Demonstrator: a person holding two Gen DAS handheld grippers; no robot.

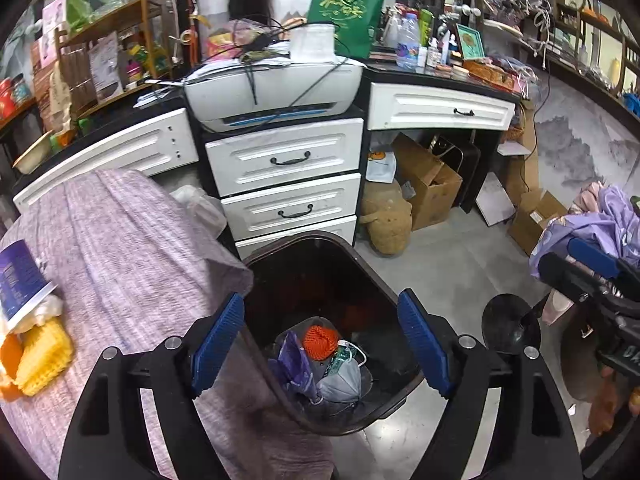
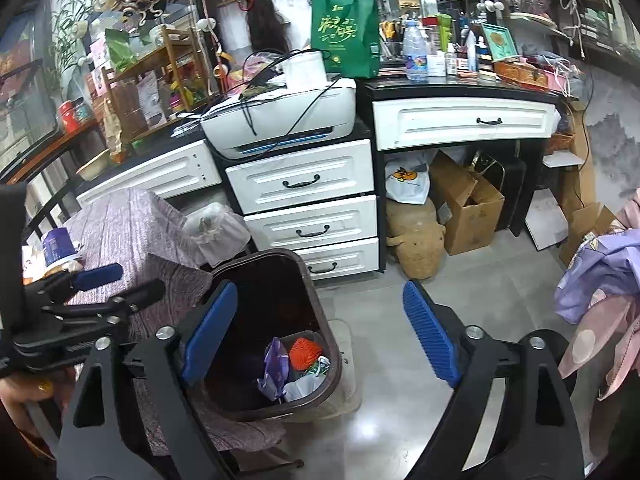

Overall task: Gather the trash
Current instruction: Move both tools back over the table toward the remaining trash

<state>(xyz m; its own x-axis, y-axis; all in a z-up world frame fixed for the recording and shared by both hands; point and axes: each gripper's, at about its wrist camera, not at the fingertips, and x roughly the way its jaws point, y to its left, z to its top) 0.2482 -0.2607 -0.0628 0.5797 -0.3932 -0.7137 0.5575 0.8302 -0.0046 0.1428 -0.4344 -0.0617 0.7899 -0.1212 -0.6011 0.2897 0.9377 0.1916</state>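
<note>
Cluttered desk drawers [image 1: 286,156] stand behind my bin [image 1: 372,276], which holds trash [image 1: 320,342] at its bottom. Left gripper [image 1: 320,344] and right gripper [image 2: 320,334] both gape wide, empty.

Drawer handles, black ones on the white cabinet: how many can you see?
4: desk drawer handle, top stack handle, middle handle, bottom handle. Others may be hidden.

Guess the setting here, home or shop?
Likely a small shop's cluttered back counter or dressing area: white drawer desk bearing a printer, shelves of stock, cardboard boxes underneath.
</note>
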